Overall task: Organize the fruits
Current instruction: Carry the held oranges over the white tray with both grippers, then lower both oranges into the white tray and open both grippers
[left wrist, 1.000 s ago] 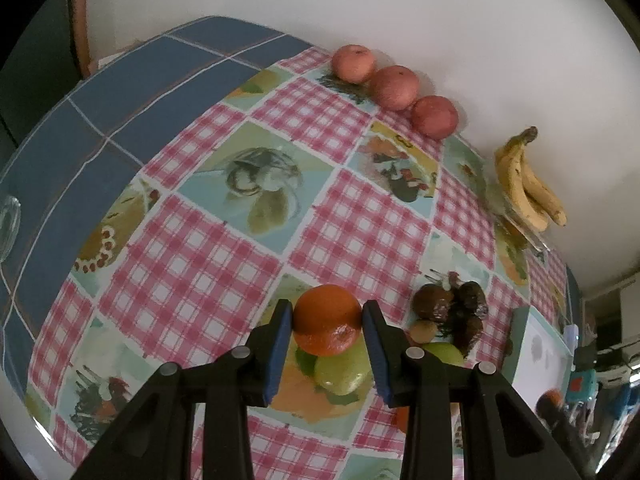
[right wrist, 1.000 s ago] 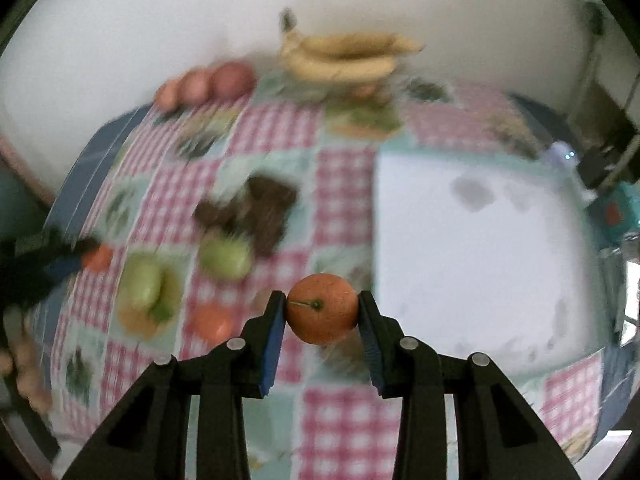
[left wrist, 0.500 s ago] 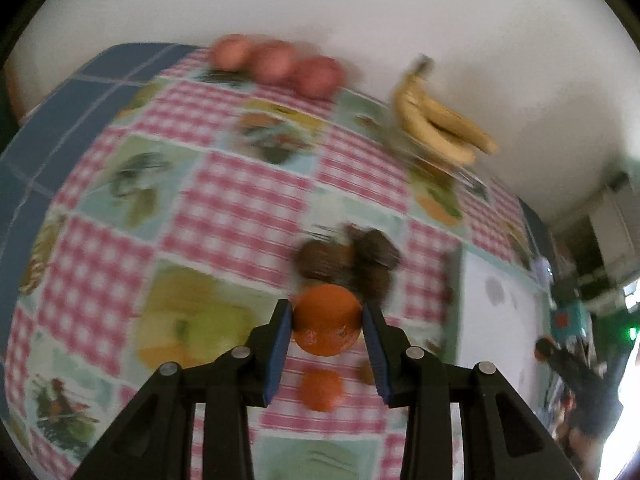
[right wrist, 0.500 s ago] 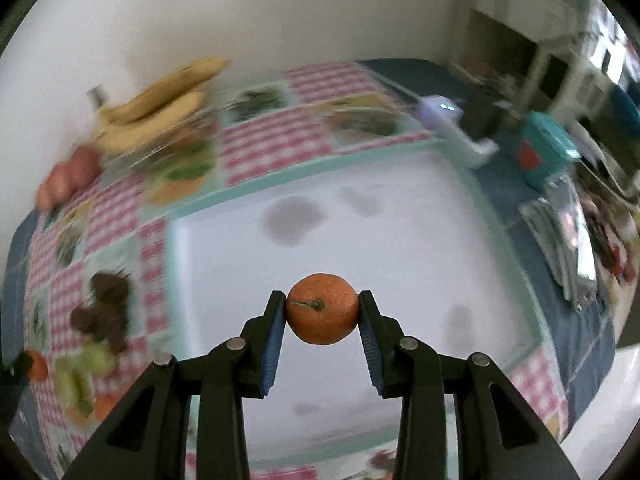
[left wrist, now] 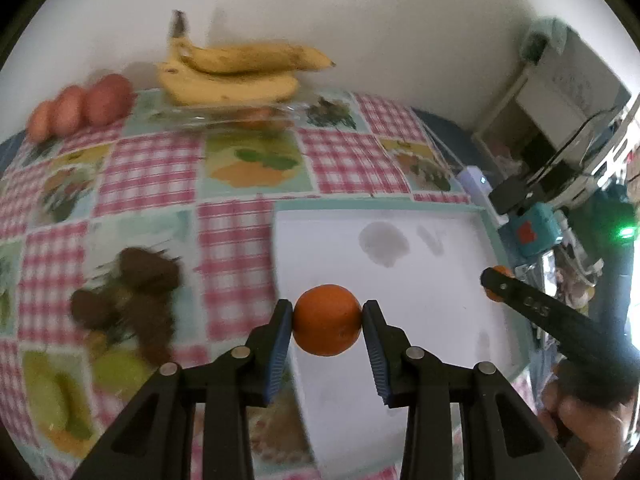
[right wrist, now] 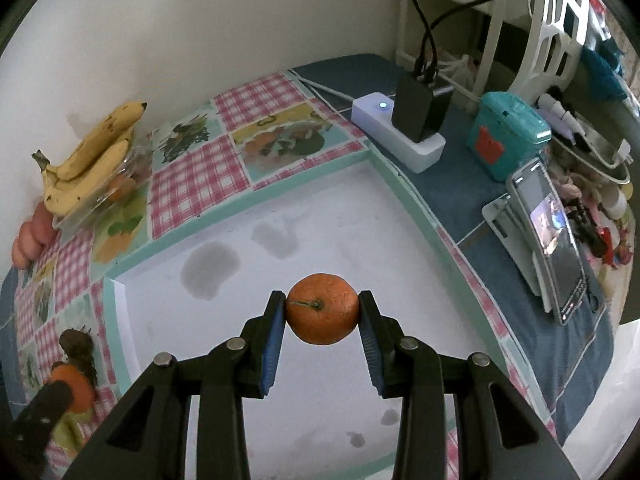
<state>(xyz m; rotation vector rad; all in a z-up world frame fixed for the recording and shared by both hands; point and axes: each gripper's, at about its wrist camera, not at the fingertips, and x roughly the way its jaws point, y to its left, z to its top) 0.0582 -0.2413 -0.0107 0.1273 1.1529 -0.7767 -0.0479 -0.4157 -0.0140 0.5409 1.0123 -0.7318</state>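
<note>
— What's under me?

— The checked tablecloth [left wrist: 152,176], then the white tray [right wrist: 320,224] with its teal rim.

— My claws?

— My left gripper [left wrist: 327,322] clamps an orange [left wrist: 327,319] above the tray's left edge. My right gripper [right wrist: 322,314] pinches a second orange [right wrist: 322,314], stem facing me, over the tray's middle.

— Other fruit?

— Bananas [left wrist: 236,76] by the wall.

black gripper [left wrist: 327,322] arms, ribbed blue pads [left wrist: 280,354], silver screws [left wrist: 240,352]
</note>
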